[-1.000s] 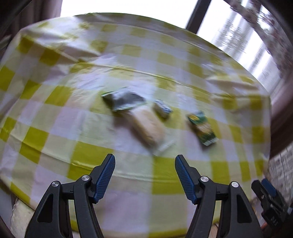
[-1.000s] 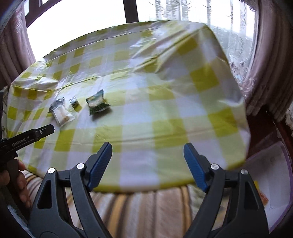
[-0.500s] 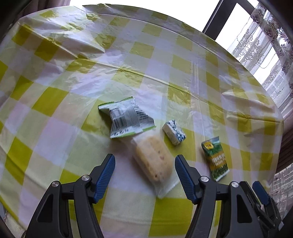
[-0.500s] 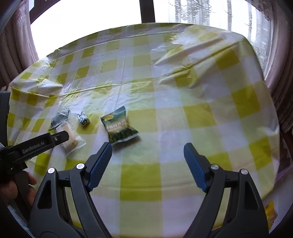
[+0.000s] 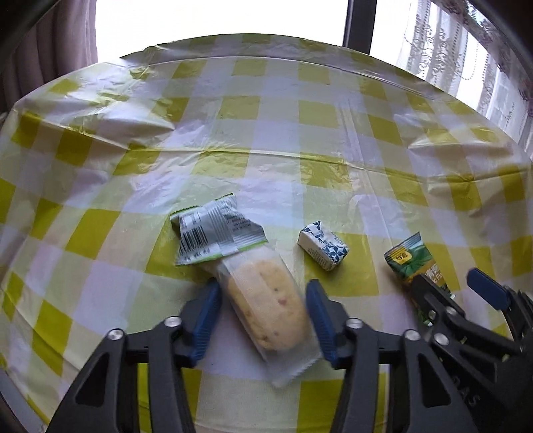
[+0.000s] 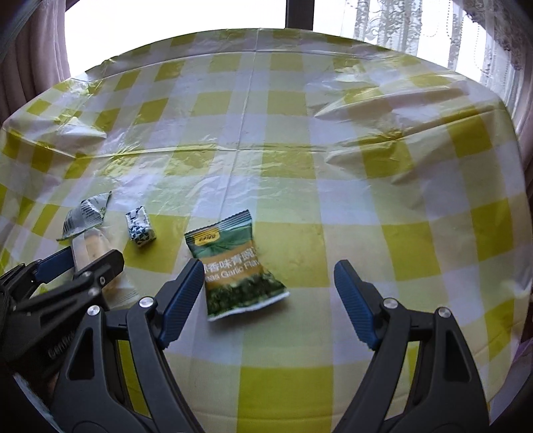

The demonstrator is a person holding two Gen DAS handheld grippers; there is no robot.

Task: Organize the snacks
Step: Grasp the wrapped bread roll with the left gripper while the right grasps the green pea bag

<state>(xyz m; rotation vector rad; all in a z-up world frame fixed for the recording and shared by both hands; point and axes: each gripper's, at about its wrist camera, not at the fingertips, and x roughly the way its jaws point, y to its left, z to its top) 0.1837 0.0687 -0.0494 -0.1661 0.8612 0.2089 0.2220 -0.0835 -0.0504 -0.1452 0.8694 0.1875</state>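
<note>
A clear packet with a pale bread roll (image 5: 266, 306) lies on the yellow-checked tablecloth (image 5: 266, 133). My left gripper (image 5: 262, 289) straddles it, jaws closing, with a thin gap still showing beside the left pad. A white-and-green barcode wrapper (image 5: 213, 233) touches the roll's far end. To its right sits a small blue-and-white wrapped cube (image 5: 323, 248). A green garlic-pea packet (image 6: 233, 266) lies between the fingers of my open right gripper (image 6: 269, 266), close to the left finger. In the right wrist view the left gripper (image 6: 91, 258) shows at the left over the roll (image 6: 91, 244).
The cloth is creased, with raised folds at the far left (image 5: 133, 120) and far right (image 6: 383, 110). A bright window with a dark frame (image 5: 359, 23) and lace curtain (image 5: 466, 66) stands behind the table. The near table edge runs below the grippers.
Both grippers moved in and down toward the snacks. The left jaws narrowed around the bread roll packet. The right gripper came to straddle the green packet, jaws as wide as before.
</note>
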